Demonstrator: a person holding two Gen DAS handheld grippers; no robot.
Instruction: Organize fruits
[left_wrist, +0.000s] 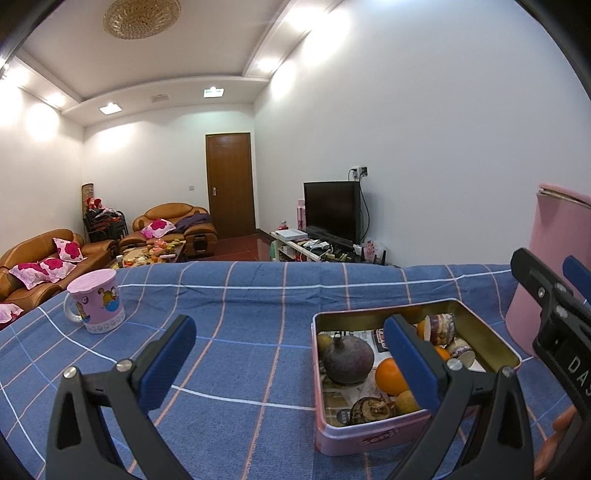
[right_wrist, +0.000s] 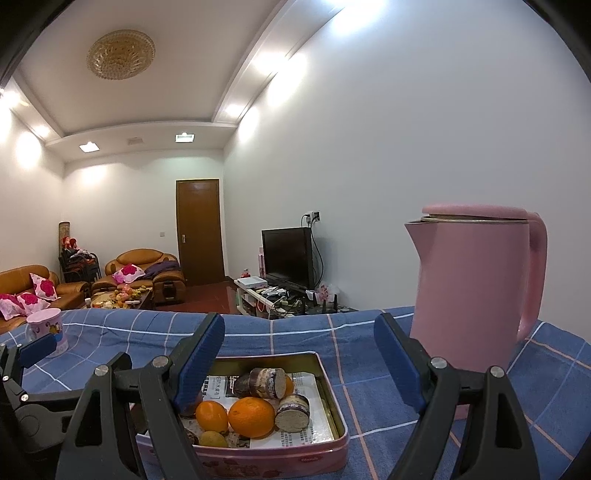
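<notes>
A pink rectangular tin (left_wrist: 369, 441) (right_wrist: 295, 456) stands on the blue checked tablecloth and holds the fruit. In it lie a dark purple round fruit (left_wrist: 345, 358), oranges (left_wrist: 389, 376) (right_wrist: 251, 417), cut sugarcane pieces (left_wrist: 441, 326) (right_wrist: 264, 382) and a brown wrinkled fruit (left_wrist: 371, 410). My left gripper (left_wrist: 291, 362) is open and empty, its right finger over the tin. My right gripper (right_wrist: 299, 369) is open and empty, above the tin's far right side. The right gripper also shows at the right edge of the left wrist view.
A tall pink kettle (right_wrist: 476, 284) (left_wrist: 550, 266) stands just right of the tin. A pink cartoon mug (left_wrist: 98, 302) (right_wrist: 48, 330) stands at the table's far left. Behind the table are sofas, a door and a television.
</notes>
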